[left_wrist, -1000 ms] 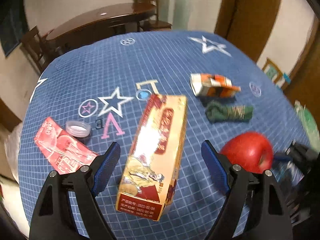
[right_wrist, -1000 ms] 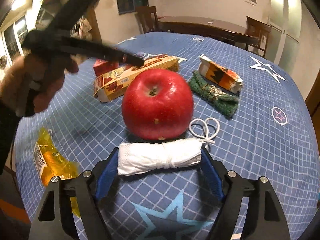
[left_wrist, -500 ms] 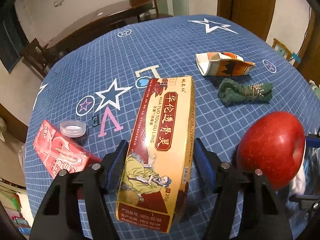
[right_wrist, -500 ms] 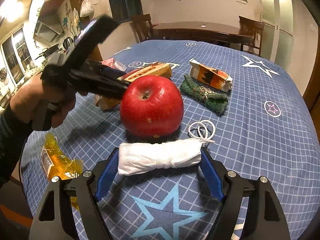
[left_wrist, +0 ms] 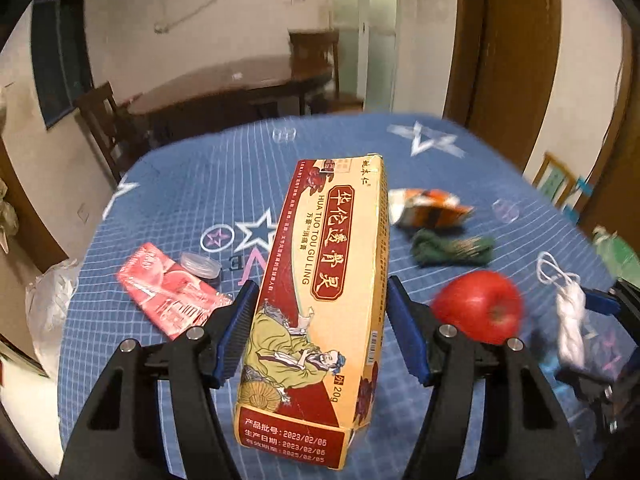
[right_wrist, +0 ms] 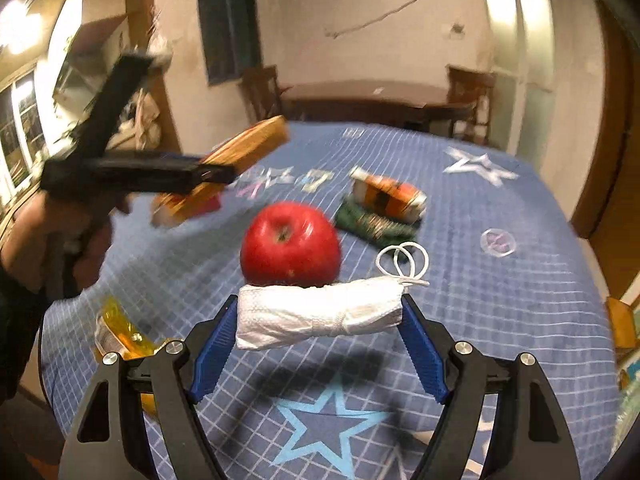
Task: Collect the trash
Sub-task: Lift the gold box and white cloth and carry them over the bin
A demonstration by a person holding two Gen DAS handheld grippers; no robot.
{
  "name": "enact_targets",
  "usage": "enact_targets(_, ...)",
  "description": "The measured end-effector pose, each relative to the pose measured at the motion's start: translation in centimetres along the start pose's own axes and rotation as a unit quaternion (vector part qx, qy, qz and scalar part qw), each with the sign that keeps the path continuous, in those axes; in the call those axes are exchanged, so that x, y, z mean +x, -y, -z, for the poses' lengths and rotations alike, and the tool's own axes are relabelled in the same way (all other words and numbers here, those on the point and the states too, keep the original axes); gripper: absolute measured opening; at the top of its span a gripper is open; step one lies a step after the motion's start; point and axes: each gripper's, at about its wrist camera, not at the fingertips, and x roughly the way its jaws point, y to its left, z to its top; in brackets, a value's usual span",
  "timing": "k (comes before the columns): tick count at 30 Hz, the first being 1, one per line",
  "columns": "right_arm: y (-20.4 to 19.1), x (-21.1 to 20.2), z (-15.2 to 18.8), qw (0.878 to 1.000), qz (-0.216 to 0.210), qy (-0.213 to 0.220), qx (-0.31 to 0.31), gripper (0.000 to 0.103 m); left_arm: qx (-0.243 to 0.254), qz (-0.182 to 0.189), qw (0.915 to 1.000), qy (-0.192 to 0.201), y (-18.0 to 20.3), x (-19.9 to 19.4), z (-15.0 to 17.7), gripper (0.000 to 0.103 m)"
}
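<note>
A long yellow and red medicine box [left_wrist: 316, 340] is off the blue tablecloth, tilted with its far end up. My left gripper [left_wrist: 320, 286] is shut on it, both blue pads pressing its long sides. In the right wrist view the same box [right_wrist: 256, 140] hangs at the left in that gripper, with a person's hand behind it. A rolled white face mask [right_wrist: 316, 316] with looped ear strings is held above the cloth, and my right gripper [right_wrist: 319, 300] is shut on its two ends. The mask [left_wrist: 572, 320] also shows at the right edge of the left wrist view.
On the tablecloth [right_wrist: 500, 300] lie a red apple [right_wrist: 290, 240], a crushed orange and white carton [right_wrist: 386, 194], a green cloth bundle [right_wrist: 372, 226], a red packet [left_wrist: 172, 290], a clear lid [left_wrist: 200, 266] and a yellow wrapper [right_wrist: 120, 332]. A white plastic bag [left_wrist: 48, 300] hangs off the left edge.
The left gripper's jaws closed onto the yellow box and lifted it off the cloth. The right gripper rose with the mask, which now hangs above the table instead of resting on it.
</note>
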Motion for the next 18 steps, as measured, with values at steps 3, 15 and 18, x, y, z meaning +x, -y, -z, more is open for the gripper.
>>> enact_targets(3, -0.4, -2.7, -0.2, 0.999, 0.03, 0.043, 0.003, 0.078, -0.011, 0.012, 0.9989, 0.045, 1.4, -3.5, 1.1, 0.062)
enact_targets(15, -1.6, -14.2, 0.6, 0.973, 0.149, 0.175, 0.009, 0.078, -0.036, 0.017, 0.9851, 0.168, 10.4, -11.1, 4.8, 0.062)
enact_targets(18, -1.9, -16.1, 1.4, 0.966, 0.175, 0.188, 0.01, 0.078, -0.041, 0.005, 0.9808, 0.19, 11.9, -12.2, 5.3, 0.062)
